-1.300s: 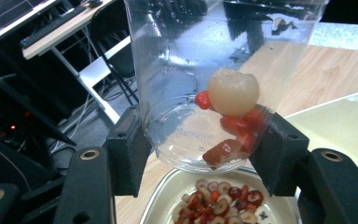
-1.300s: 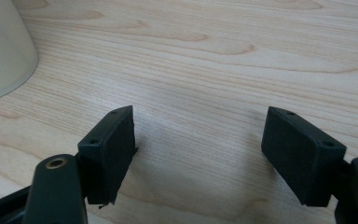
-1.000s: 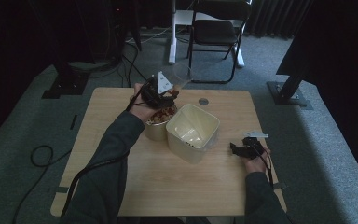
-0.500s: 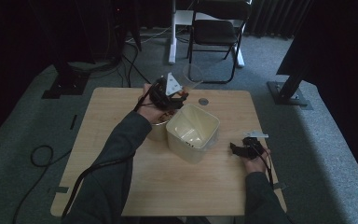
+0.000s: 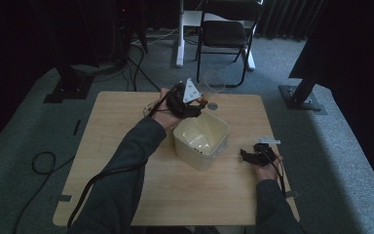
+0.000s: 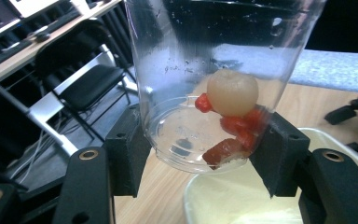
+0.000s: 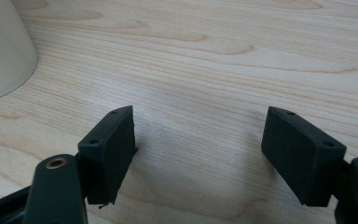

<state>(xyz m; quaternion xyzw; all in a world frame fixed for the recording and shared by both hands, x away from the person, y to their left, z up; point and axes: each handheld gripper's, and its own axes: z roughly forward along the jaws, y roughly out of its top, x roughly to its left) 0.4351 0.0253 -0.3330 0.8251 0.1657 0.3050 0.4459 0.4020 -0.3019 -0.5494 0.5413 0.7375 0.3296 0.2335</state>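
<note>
Cup (image 6: 214, 84) held above wooden table (image 5: 126, 146), grey carpet (image 5: 24, 126).

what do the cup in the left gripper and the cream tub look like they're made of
Cup: clear, glossy plastic by the look, possibly glass; the chair and the food scraps show straight through its wall, which carries droplets. Tub: opaque cream, smooth with a dull sheen and thin rounded walls, probably moulded plastic.

Right gripper (image 7: 198, 154): two black jaws standing apart with nothing between them, above a wooden table (image 7: 223, 60). Cream bin (image 7: 2, 51) wall at upper left.
</note>
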